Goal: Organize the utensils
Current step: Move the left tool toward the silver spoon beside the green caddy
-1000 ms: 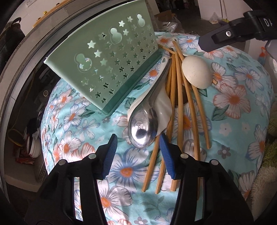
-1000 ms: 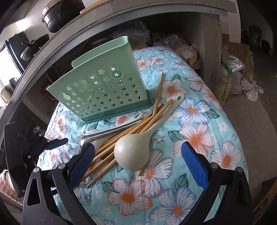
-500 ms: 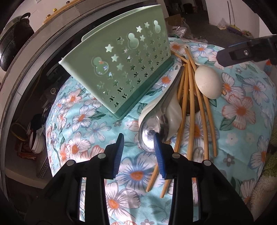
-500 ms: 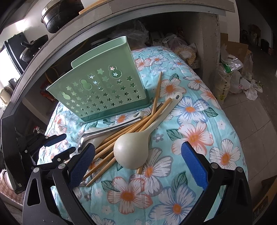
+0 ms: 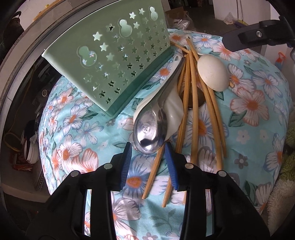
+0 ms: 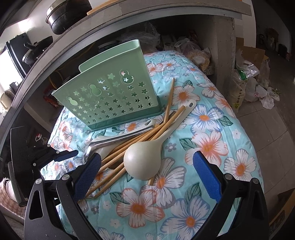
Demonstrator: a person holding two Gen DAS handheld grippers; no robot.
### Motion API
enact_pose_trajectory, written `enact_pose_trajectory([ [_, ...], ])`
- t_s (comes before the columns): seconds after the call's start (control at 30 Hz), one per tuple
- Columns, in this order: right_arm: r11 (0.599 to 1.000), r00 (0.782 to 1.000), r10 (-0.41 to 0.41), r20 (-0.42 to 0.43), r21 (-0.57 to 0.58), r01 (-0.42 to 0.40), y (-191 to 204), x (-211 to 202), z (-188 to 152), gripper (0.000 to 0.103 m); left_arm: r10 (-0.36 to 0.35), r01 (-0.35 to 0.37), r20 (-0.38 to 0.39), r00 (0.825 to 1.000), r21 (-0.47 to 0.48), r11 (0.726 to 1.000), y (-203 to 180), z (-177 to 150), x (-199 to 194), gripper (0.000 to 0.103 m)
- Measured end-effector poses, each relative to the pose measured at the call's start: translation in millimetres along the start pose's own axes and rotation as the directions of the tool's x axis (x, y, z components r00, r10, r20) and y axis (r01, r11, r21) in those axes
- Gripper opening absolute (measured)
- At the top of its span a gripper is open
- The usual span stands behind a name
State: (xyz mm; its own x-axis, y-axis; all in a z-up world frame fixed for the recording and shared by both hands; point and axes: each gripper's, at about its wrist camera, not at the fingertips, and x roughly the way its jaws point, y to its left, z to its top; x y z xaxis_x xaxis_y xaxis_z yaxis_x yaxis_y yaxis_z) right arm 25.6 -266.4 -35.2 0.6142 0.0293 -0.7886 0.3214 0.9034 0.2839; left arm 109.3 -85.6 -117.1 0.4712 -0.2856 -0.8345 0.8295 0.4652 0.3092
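A green star-punched utensil holder [image 5: 118, 61] [image 6: 110, 99] stands on the floral cloth [image 5: 248, 103]. In front of it lies a pile: a metal spoon [image 5: 147, 133] [image 6: 118, 140] on a white ceramic spoon [image 5: 173, 114], several bamboo chopsticks [image 5: 193, 120] [image 6: 129, 147] and a cream ladle [image 5: 212, 73] [image 6: 143, 160]. My left gripper [image 5: 147, 149] [image 6: 60, 156] has the tip of the metal spoon's bowl between its blue pads; its jaws are opening slightly and a thin gap shows on each side. My right gripper [image 6: 145, 160] stands wide open over the ladle's bowl, holding nothing.
A grey concrete counter [image 6: 166, 24] arches behind the holder, with dark pots [image 6: 68, 14] on top and clutter beneath. Plastic bags [image 6: 248, 83] lie on the tiled floor at right. The cloth-covered surface falls away on every side.
The left gripper's jaws have narrowed and moved forward until the metal spoon's bowl tip sits between them. The right gripper and the utensils have not moved.
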Motion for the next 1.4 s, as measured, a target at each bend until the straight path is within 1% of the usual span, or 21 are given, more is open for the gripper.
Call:
enact_pose_trajectory([
  [0.13,1.000,1.000,-0.003,0.005,0.003,0.003,-0.5,-1.4,0.1,0.097,-0.006,0.006,0.011,1.000,-0.058,0.998,10.8,1.9,-2.3,0.036],
  [0.23,1.000,1.000,0.001,0.002,0.000,-0.001,0.2,-1.1,0.1,0.097,0.017,-0.014,0.027,1.000,-0.099,0.995,21.4,2.4,-3.0,0.034],
  [0.37,1.000,1.000,0.002,0.004,-0.004,-0.002,1.0,-1.3,0.4,0.097,0.027,-0.017,0.052,0.998,-0.172,0.985,36.4,3.3,-4.8,0.032],
  [0.47,1.000,1.000,-0.001,0.007,0.000,0.001,-0.3,-2.0,1.2,0.097,0.015,-0.005,0.053,0.998,-0.189,0.982,43.2,3.1,-1.0,0.032],
  [0.53,1.000,1.000,-0.003,0.006,0.000,0.003,-0.1,-1.7,1.3,0.097,-0.008,0.018,0.059,0.998,-0.171,0.985,40.1,2.6,-2.2,0.032],
  [0.6,1.000,1.000,-0.003,0.003,-0.003,0.003,1.1,-0.4,1.7,0.097,-0.023,0.030,0.056,0.998,-0.133,0.991,32.7,1.3,-4.8,0.033],
  [0.77,1.000,1.000,0.002,-0.008,-0.020,-0.002,7.8,3.9,2.2,0.097,-0.020,0.021,0.023,1.000,-0.049,0.999,15.6,-3.6,-0.2,0.033],
  [0.83,1.000,1.000,0.000,-0.008,-0.024,0.000,9.5,4.3,2.5,0.097,-0.017,0.018,0.024,1.000,-0.036,0.999,14.5,-3.2,0.3,0.033],
  [0.93,1.000,1.000,-0.004,-0.009,-0.022,0.004,10.3,5.1,2.9,0.097,-0.024,0.025,0.018,1.000,-0.044,0.999,16.4,-1.1,2.6,0.034],
  [1.1,1.000,1.000,-0.004,-0.009,-0.029,0.004,13.6,5.8,2.8,0.097,-0.010,0.010,0.023,1.000,0.000,1.000,10.2,4.4,5.2,0.037],
  [1.2,0.999,1.000,-0.004,-0.014,-0.036,0.004,15.9,6.7,2.2,0.097,-0.006,0.005,0.029,1.000,0.024,1.000,3.6,9.9,6.7,0.041],
  [1.4,0.999,1.000,-0.009,-0.009,-0.037,0.008,16.6,6.0,2.8,0.097,-0.032,0.030,0.030,0.999,0.073,0.997,-5.1,21.6,13.4,0.041],
])
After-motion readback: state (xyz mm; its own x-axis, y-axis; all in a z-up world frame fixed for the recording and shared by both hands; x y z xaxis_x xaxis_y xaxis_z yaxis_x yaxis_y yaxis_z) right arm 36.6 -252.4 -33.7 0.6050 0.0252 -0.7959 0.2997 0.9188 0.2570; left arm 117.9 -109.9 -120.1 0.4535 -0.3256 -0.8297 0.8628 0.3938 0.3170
